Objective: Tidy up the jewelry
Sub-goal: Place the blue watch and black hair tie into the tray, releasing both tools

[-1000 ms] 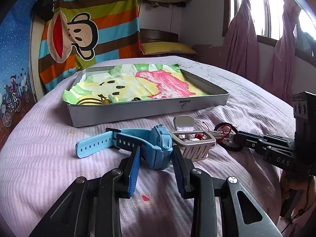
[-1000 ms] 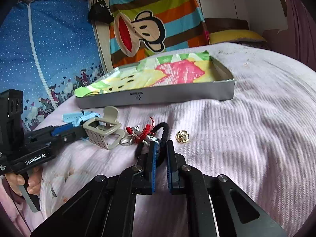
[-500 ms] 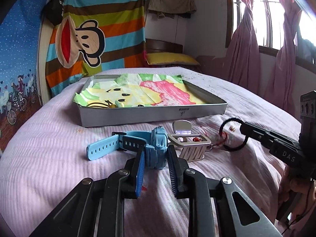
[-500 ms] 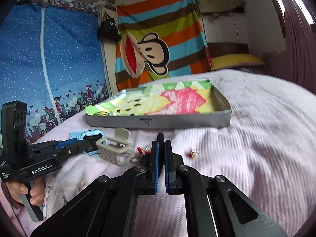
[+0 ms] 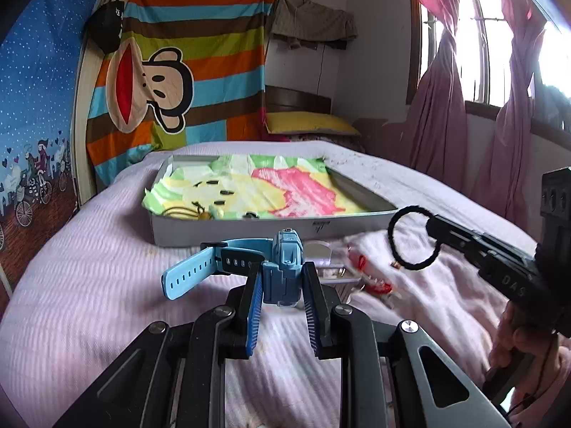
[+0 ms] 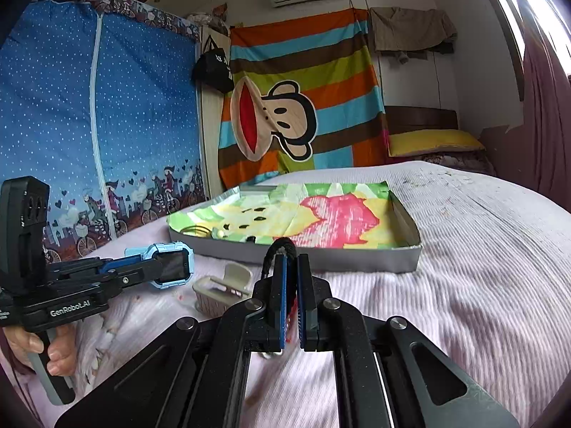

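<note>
Left gripper (image 5: 282, 281) clamped on blue watch (image 5: 283, 267), lifted above pink bedspread (image 5: 89, 285). Right gripper (image 6: 292, 267) pinched on black hair tie (image 5: 414, 239), at 3 o'clock from watch. Gray tray (image 5: 249, 226) at 12 o'clock, colorful liner inside. Beige clip (image 6: 221, 290), red trinkets (image 5: 378, 285) on bed between grippers.

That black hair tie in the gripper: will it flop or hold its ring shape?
The black hair tie keeps an open loop while pinched by the right gripper, so it is probably springy. It looks thin, so likely light. It would probably bend under pressure.
</note>
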Demonstrator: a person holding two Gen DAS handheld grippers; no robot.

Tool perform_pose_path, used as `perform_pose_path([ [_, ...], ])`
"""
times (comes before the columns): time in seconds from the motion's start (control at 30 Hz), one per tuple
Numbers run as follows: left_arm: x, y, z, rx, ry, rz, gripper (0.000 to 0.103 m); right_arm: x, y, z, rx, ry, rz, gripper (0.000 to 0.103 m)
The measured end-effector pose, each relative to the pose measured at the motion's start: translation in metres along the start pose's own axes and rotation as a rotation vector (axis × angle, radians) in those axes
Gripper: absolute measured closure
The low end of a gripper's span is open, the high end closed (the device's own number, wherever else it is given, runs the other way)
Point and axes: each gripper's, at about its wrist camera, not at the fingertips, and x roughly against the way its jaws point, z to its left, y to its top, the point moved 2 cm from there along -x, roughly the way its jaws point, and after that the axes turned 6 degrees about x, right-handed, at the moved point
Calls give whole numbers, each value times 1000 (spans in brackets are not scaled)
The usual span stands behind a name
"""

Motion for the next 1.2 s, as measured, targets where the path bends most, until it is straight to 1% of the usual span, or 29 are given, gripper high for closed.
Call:
perform_pose_path([
  [0.17, -4, 22, -6, -2, -9, -32, 82, -19, 19, -1, -12, 24, -9, 98],
  [0.33, -25, 52, -2, 21, 6, -57, 82, -49, 42, -3, -8, 18, -21, 98],
  [0.47, -55, 73, 8, 58, 19, -41, 82, -79, 56, -5, -9, 18, -4, 98],
  [0.57, -76, 83, 14, 90, 11, -14, 82, -103, 61, -7, -15, 24, 20, 98],
  [0.63, -90, 87, 16, 99, 9, 10, 82, -117, 61, -8, -26, 26, 40, 98],
  [0.73, -110, 87, 22, 122, 13, 58, 82, -136, 55, -9, -38, 18, 93, 98],
  [0.8, -118, 85, 25, 137, 23, 83, 82, -146, 48, -10, -51, 9, 138, 98],
  [1.0, -135, 73, 35, 181, 47, 176, 81, -166, 29, -19, -107, 6, 232, 98],
  [1.07, -137, 72, 34, 177, 46, 191, 81, -171, 24, -23, -123, 2, 255, 98],
  [1.2, -135, 71, 30, 158, 56, 187, 78, -176, 18, -29, -137, -8, 291, 97],
])
